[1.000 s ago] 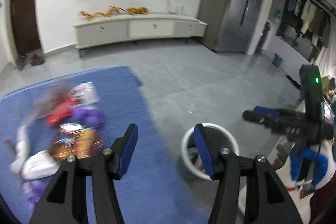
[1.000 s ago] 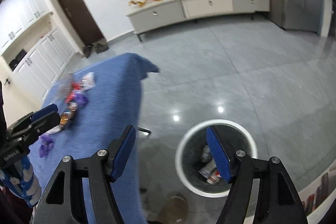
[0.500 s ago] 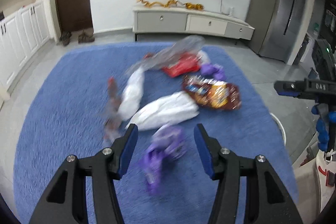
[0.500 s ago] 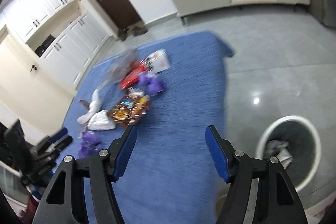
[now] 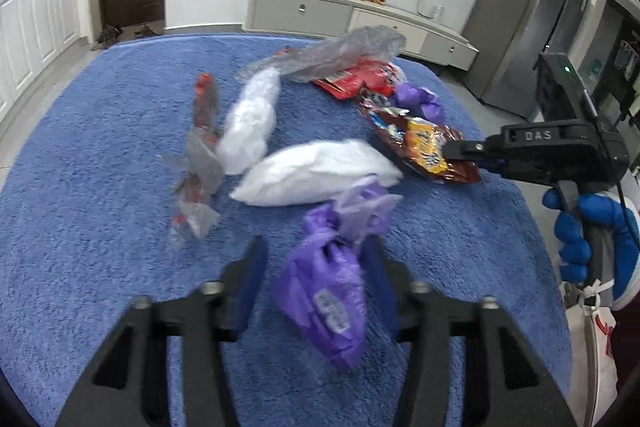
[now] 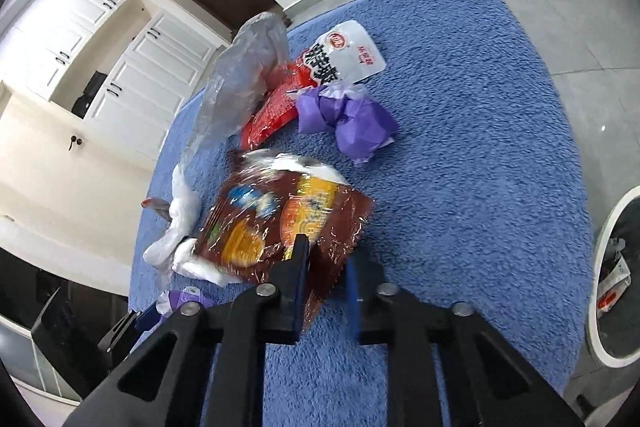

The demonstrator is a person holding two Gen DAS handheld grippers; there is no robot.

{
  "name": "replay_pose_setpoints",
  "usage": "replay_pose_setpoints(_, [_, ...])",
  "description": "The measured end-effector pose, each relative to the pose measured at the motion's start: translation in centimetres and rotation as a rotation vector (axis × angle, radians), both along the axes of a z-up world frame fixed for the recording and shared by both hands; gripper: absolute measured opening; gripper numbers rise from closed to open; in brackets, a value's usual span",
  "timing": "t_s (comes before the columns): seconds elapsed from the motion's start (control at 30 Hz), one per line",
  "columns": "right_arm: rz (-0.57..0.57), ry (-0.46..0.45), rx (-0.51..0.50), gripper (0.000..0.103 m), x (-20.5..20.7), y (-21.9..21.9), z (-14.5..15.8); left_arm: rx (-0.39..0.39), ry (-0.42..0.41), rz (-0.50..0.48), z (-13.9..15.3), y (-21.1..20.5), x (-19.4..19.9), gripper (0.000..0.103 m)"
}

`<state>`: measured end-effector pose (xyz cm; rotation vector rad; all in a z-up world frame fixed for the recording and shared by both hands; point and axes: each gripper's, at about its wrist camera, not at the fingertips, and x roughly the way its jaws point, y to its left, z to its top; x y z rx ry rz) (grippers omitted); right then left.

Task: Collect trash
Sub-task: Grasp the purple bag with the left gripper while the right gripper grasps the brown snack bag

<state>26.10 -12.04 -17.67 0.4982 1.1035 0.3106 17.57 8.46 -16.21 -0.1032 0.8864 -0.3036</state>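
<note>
Trash lies in a heap on a blue fleecy cover (image 5: 80,187). My left gripper (image 5: 314,255) straddles a purple bag (image 5: 324,291). Its jaws are closing: the right pad touches the bag, the left pad stands just clear. My right gripper (image 6: 326,255) is closing on the near corner of a brown snack wrapper (image 6: 280,223), which sits between its fingers. In the left wrist view the right gripper (image 5: 452,149) pinches that wrapper (image 5: 420,143). Two white bags (image 5: 316,173) lie beside it.
A red wrapper (image 5: 356,79), a clear plastic bag (image 5: 332,55) and a second purple bag (image 6: 348,119) lie farther back. A white-rimmed bin (image 6: 600,247) holding trash stands on the grey floor at the right. A blue-gloved hand (image 5: 576,239) holds the right gripper.
Both grippers swung from over the bin to the trash heap and came lower. The left jaws narrowed around the purple bag. The right jaws closed on the brown wrapper.
</note>
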Motion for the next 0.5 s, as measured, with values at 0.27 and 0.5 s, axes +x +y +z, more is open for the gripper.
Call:
replay_pose_setpoints(0.27, [0.023, -0.102, -0.007, 0.003, -2.7, 0.1, 2.6, 0.024, -0.030, -0.020, 1.0, -1.5, -1.6, 0.020])
replay_pose_setpoints(0.5, [-0.010, -0.193, -0.015, 0.003, -6.7, -4.0, 6.1, 0.042, -0.075, -0.032, 3.7, -3.7, -2.9, 0.020])
